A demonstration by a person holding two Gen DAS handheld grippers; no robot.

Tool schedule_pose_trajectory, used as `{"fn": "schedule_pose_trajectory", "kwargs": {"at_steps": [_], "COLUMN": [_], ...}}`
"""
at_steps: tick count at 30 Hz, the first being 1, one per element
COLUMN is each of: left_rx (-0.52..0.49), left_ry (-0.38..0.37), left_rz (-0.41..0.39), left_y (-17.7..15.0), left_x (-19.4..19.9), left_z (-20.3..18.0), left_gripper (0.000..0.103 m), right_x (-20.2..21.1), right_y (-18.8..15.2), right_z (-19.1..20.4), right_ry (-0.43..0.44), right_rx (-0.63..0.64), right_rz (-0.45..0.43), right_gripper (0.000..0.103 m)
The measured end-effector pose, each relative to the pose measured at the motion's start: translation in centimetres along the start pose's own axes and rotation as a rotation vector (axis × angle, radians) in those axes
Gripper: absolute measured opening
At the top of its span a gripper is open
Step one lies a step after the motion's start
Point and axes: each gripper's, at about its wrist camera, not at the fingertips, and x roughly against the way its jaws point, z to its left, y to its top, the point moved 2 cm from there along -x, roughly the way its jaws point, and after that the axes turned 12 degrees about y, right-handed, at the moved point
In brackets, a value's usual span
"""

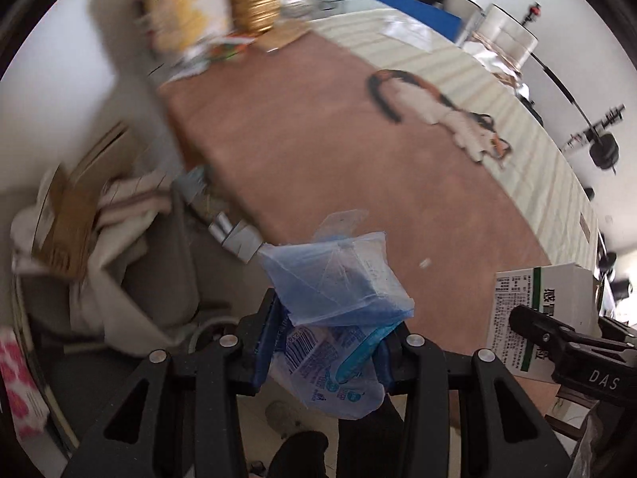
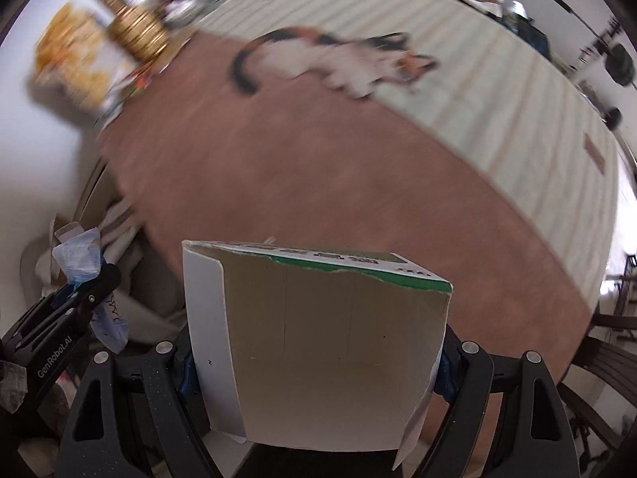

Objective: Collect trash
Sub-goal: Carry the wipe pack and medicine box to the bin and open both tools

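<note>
**Holding trash in both grippers over the table edge**

Clamped between the blue pads of the left gripper (image 1: 324, 342) is a crumpled blue plastic wrapper (image 1: 338, 279), its printed barcode end hanging below the fingers; the jaws are closed narrowly around it. The wrapper sits just off the near-left edge of the brown table (image 1: 338, 151), above a grey bin (image 1: 167, 271) lined with a pale bag. Inside that bin lie flattened brown cardboard (image 1: 67, 215), crumpled pale paper and a silver-and-blue packet (image 1: 227, 223) leaning at the rim nearest the table.

The right gripper (image 2: 314, 370) is spread wide and closed on a white-and-green cardboard box (image 2: 318, 342). Its torn-open end faces the camera, showing a bare brown interior; nothing can be seen inside it. The box is held over the near edge of the table.

Farther along the table, a calico cat (image 2: 330, 55) lies stretched on a striped cream cloth (image 2: 497, 119). At the far-left corner stand a blurred yellow-and-white package (image 2: 79, 63) and a gold ribbed jar (image 2: 139, 36), side by side.
</note>
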Motion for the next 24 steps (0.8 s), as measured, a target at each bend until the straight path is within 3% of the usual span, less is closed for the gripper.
{"fn": "schedule_pose_trajectory", "kwargs": {"at_steps": [4, 7, 12, 17, 19, 21, 24], "left_rx": [0.114, 0.222, 0.4, 0.54, 0.571, 0.592, 0.593], "left_ry": [-0.008, -0.029, -0.089, -0.135, -0.14, -0.14, -0.126], "left_rz": [0.044, 0.128, 0.286, 0.377, 0.396, 0.4, 0.409], "left_y": [-5.6, -9.6, -17.1, -22.0, -23.2, -24.1, -25.5], "left_x": [-1.7, -5.1, -14.9, -25.7, -30.0, -34.2, -38.6], "left_z": [6.9, 12.0, 19.1, 23.3, 24.3, 25.0, 25.4], "left_gripper": [0.038, 0.038, 0.041, 0.041, 0.051, 0.083, 0.088], "right_x": [-5.1, -9.9, -21.5, -34.4, -39.7, -43.8, -49.9], "right_y": [-5.1, -8.2, -13.0, -16.0, -16.7, -17.2, -17.9], "right_z": [6.1, 8.7, 11.2, 9.6, 8.8, 8.2, 7.6], "right_ry": [0.046, 0.094, 0.152, 0.159, 0.156, 0.161, 0.178], "right_rx": [0.069, 0.09, 0.078, 0.01, -0.001, -0.006, 0.003], "right_rz": [0.066, 0.132, 0.259, 0.353, 0.375, 0.393, 0.429], "right_gripper": [0.087, 0.087, 0.087, 0.087, 0.087, 0.087, 0.089]}}
